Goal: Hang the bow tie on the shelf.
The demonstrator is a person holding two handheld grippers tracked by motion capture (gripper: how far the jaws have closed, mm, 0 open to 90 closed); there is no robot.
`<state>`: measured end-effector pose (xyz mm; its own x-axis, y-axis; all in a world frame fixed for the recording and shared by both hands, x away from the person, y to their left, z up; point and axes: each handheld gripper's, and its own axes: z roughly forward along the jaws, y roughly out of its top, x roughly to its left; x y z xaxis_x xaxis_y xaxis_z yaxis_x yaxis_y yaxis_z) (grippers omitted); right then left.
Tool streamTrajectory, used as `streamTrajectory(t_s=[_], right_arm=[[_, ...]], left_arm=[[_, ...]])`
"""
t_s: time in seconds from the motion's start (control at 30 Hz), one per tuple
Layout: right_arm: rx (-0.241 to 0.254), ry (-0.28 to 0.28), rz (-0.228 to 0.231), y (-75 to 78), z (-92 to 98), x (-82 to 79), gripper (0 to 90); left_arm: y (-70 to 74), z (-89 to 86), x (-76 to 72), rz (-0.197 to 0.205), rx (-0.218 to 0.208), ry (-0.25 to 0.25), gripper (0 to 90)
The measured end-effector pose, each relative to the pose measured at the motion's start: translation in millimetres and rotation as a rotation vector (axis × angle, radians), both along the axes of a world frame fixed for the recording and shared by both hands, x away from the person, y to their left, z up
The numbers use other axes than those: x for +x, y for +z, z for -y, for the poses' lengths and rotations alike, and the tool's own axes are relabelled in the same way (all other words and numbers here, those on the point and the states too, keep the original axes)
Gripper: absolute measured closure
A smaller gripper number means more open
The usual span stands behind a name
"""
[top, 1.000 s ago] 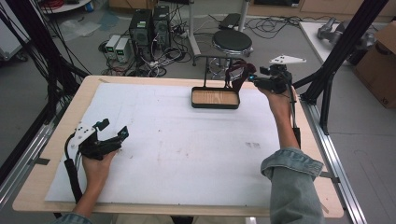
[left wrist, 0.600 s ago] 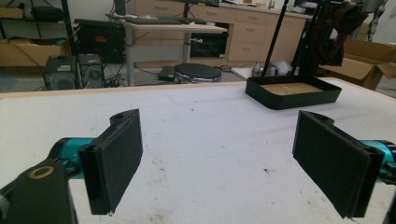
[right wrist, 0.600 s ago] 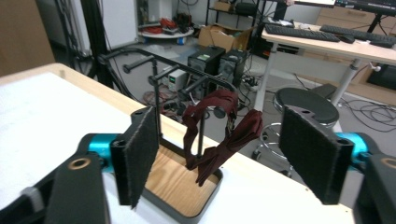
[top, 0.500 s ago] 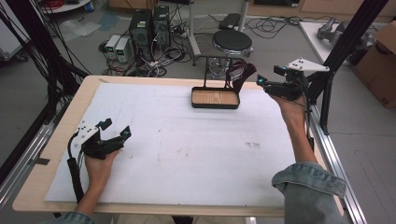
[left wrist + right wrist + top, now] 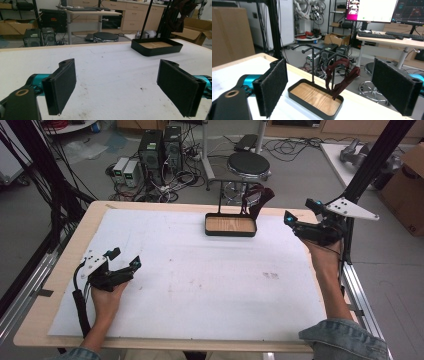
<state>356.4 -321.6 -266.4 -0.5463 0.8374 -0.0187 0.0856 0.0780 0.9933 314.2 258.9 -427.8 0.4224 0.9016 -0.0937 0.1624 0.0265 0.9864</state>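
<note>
A black tray (image 5: 231,234) with a wooden floor stands at the table's far middle, and a thin black rack (image 5: 313,53) rises from it. A dark red cloth (image 5: 260,200) hangs over the rack's bars, its lower end inside the tray (image 5: 312,105). My right gripper (image 5: 297,212) hovers to the right of the tray, aimed at it from a short way off. Its jaws have just been opening and nothing is between them. My left gripper (image 5: 126,257) rests on the white sheet at the near left, open and with nothing in it (image 5: 125,85).
A white sheet (image 5: 200,285) covers most of the wooden table. Black frame posts (image 5: 370,165) rise at the far right corner, close to my right hand. A stool (image 5: 248,166) and computer cases (image 5: 160,147) stand on the floor beyond the table.
My right gripper has drawn back to the right from the rack and risen a little, with its jaws spreading. The cloth stays hanging on the rack. The left gripper has not moved.
</note>
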Motion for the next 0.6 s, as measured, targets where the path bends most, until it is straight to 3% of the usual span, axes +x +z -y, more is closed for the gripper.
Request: streamTrajectory(t_s=[0.43, 0.6], right_arm=[[0.123, 0.01, 0.035, -30.0, 6.0, -32.7, 11.7], [0.127, 0.014, 0.049, -44.7, 1.3, -45.5, 11.7]], left_arm=[[-0.4, -1.7, -1.6, -0.007, 0.008, 0.006, 15.9], [-0.5, -1.6, -1.5, -0.006, 0.007, 0.008, 15.9]])
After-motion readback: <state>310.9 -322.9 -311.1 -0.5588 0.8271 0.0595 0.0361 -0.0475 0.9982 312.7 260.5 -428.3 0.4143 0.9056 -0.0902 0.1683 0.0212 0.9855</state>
